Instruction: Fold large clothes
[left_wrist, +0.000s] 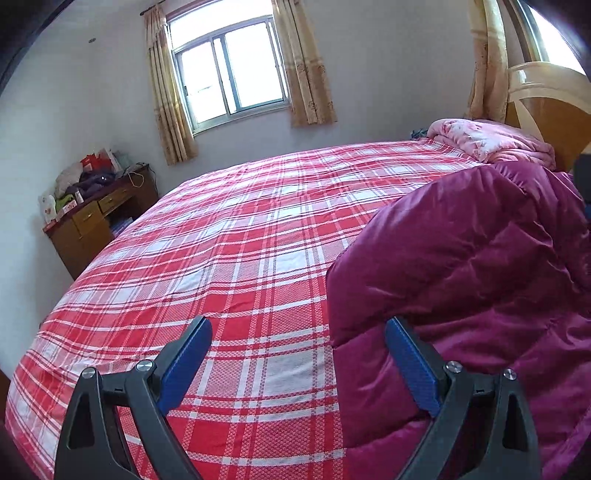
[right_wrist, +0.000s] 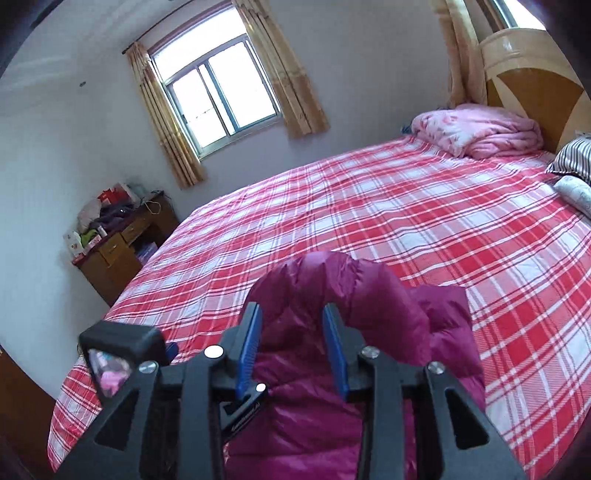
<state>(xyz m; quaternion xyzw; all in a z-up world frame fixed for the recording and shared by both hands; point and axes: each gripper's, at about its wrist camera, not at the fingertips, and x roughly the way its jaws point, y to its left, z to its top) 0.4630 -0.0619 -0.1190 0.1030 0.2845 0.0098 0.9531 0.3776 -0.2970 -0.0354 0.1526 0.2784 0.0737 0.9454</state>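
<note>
The left claw (left_wrist: 298, 334) stands spread and empty over the checked bed (left_wrist: 229, 236); the purple padded coat (left_wrist: 480, 266) lies just right of it. The right claw (right_wrist: 292, 321) pinches a raised fold of that coat (right_wrist: 332, 291); beyond it, bare sheet runs to the pink quilt (right_wrist: 480, 134) at the headboard (right_wrist: 532, 85).

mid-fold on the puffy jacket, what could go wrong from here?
1. The right gripper has a thick roll of the jacket between its pads; whether they press on it is unclear. Slick, puffy fabric could slip out mid-fold.
2. The left gripper is open and empty over the sheet, so the jacket's other side is unsupported and the fold may land skewed.
3. A low grab by the left gripper could pinch the sheet with the jacket.
</note>
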